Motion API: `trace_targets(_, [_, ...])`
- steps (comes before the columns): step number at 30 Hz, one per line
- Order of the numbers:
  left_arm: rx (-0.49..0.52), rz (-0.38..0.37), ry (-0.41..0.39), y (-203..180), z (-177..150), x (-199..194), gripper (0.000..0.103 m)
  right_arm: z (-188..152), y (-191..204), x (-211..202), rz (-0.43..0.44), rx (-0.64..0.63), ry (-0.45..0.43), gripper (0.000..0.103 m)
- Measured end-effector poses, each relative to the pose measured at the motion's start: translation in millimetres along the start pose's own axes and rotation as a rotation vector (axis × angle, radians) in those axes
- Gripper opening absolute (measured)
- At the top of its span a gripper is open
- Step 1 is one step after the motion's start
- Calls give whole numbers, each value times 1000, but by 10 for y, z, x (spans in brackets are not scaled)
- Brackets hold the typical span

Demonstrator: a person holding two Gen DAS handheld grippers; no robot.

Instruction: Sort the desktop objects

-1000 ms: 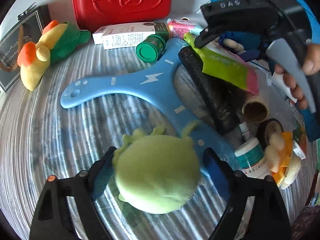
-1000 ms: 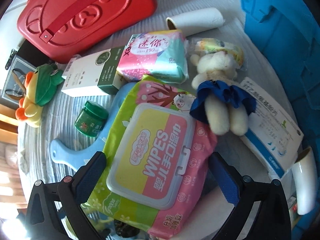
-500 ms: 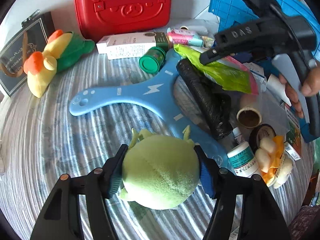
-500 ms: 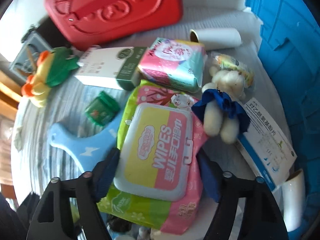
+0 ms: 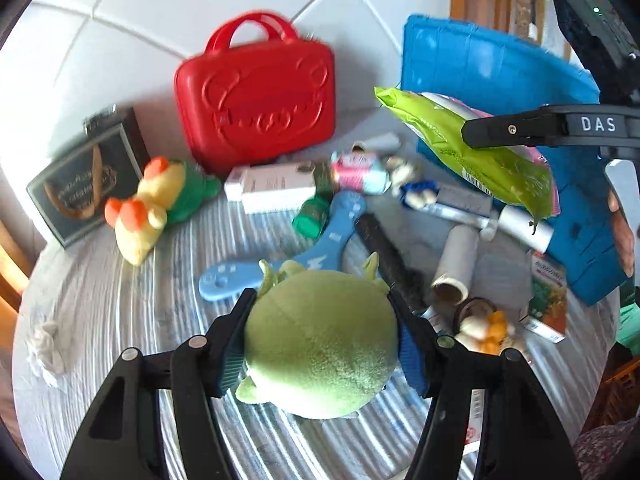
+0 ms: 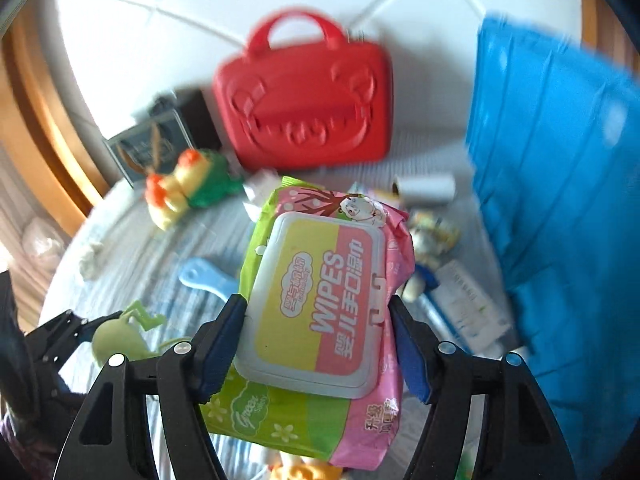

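Lifting status: both items are off the worktop [image 5: 120, 320], where a second ago they lay on it.
Left gripper [image 5: 320, 344]: jaws clamped on the green plush toy [image 5: 320, 344], having just been closing onto it; toy now above the blue boomerang [image 5: 316, 252].
Right gripper [image 6: 316, 332]: jaws clamped across the wipes pack [image 6: 320, 300], having just been closing; in the left view the pack hangs in front of the blue bin [image 5: 500, 80].
Clutter: duck plush [image 5: 156, 204], red case [image 5: 256, 88], cardboard roll [image 5: 456, 268] and boxes remain on the worktop.
Assessment: two grasps look secure; likely next step is carrying each item to its place, probably the bin.
Risk: soft toy may slip.
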State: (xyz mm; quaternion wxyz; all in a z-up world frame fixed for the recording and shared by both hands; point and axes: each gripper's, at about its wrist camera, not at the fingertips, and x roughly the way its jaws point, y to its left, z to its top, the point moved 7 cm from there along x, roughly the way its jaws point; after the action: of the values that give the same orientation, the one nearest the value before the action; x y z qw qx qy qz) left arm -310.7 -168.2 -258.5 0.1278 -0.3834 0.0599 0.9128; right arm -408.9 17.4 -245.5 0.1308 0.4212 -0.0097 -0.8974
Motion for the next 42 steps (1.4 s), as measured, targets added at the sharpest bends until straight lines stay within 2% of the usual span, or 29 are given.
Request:
trace_targets(6, [81,-36,-108,-423,472,-500,63,200,33,-799,6,-8,-143,69])
trace_targets(9, [139,-76,-178,-779,845,-771,63,316,-32,-1321,-17,-15,-232,69])
trace_targets(12, [170,-151,-247,-1201,1296,-1009,63,443,-176,-1947,-53,-16,-330,66])
trace_targets(14, [205,-183,-299,-1540,1640,-1155,63,527,-337,-2420,-104,-14,-407,33])
trace_targets(15, [224,-191,-330,-1725,1829,-1204,63,571,-448,-2634,-126,-3,-437,27])
trace_targets(17, [215,-249,-322,-2094,2188,-1138,63,654,-754,-3046,-192,21,-500,27])
trace_targets(18, [213,-283,-312,-2321,2360,-1077,63,724,-988,-3246,-260,36,-537,27])
trace_targets(20, [225,-288,-323,-2679,2596,-1013,63,793,-1374,-3508,-321,66,-572,27])
trace_targets(23, [265,-291,-328,-3154,2820,-943,65,794,-1977,-3844,-361,142,-595,28])
trace_targets(24, [276,-275,-338,-3272,2877,-928,73,768,-2082,-3887,-372,148,-597,28])
trace_targets(25, [293,-263,-332,-3386,2919,-901,93,729,-2229,-3935,-380,162,-603,33])
trace_targets(26, [310,-244,-317,-3481,2950,-846,103,691,-2353,-3976,-365,176,-603,40])
trace_targets(27, [323,-214,-313,-3563,2970,-808,103,654,-2486,-3985,-344,196,-603,63])
trace_targets(28, [339,-185,-305,-3631,2985,-749,103,622,-2561,-3999,-338,212,-609,80])
trace_targets(31, [335,-135,-308,-3714,2999,-720,103,534,-2747,-4048,-318,220,-634,82])
trace_targets(34, [266,-105,-348,-3640,3082,-837,103,476,-2913,-4038,-243,246,-634,84])
trace_targets(36, [220,-98,-381,-3481,3103,-999,103,448,-2944,-3968,-186,255,-620,84])
trace_targets(38, [192,-58,-429,-3281,3073,-1227,103,396,-2948,-3917,-143,263,-620,85])
trace_targets(40, [171,-1,-471,-3021,2985,-1449,103,336,-2877,-3892,-104,264,-628,92])
trace_targets(42, [157,44,-502,-2783,2866,-1635,103,314,-2764,-3855,-70,260,-630,95])
